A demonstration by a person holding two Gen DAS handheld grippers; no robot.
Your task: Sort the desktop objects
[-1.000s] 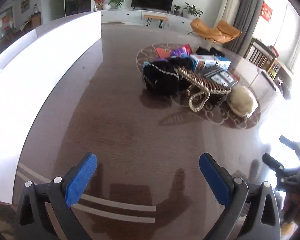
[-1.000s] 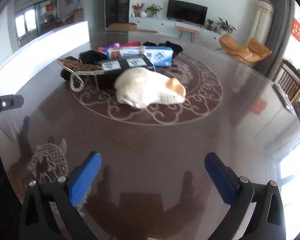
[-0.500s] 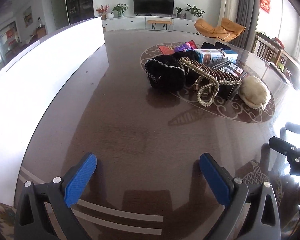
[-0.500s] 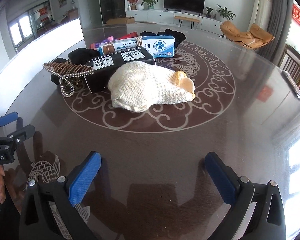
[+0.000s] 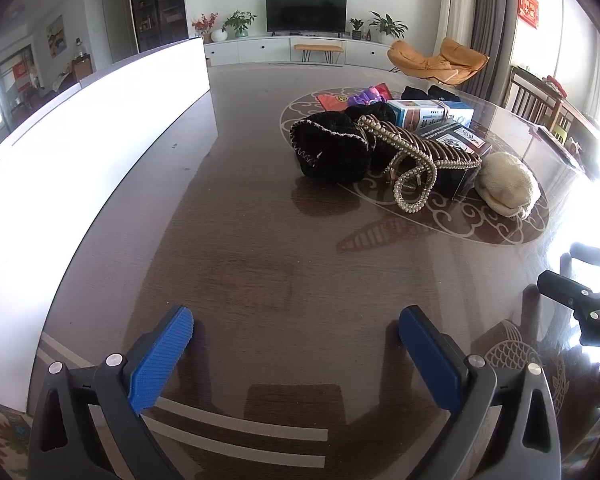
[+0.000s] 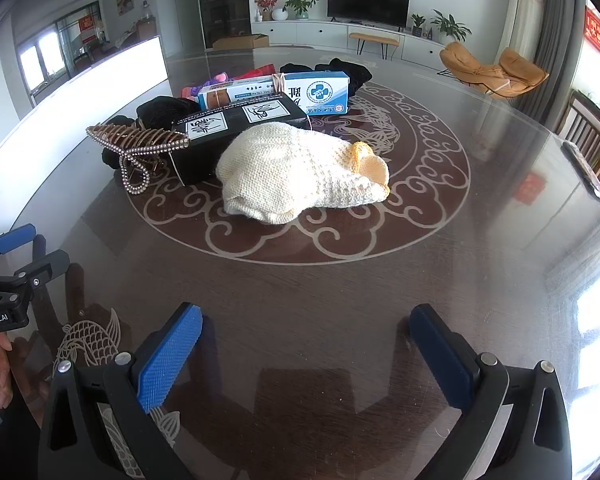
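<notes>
Both the left hand-held gripper (image 5: pixel 296 338) and right hand-held gripper (image 6: pixel 306 338) gape apart, empty, above the tabletop (image 6: pixel 340 300); a knit hat (image 6: pixel 296 172) lies mid-table.

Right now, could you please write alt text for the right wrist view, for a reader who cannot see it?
The open right gripper hangs over a glossy dark table, holding nothing. Ahead lies a cream knit hat, touching a black box; a pearl hair claw and a blue-white box lie further off. The left gripper shows at the left edge.
</notes>
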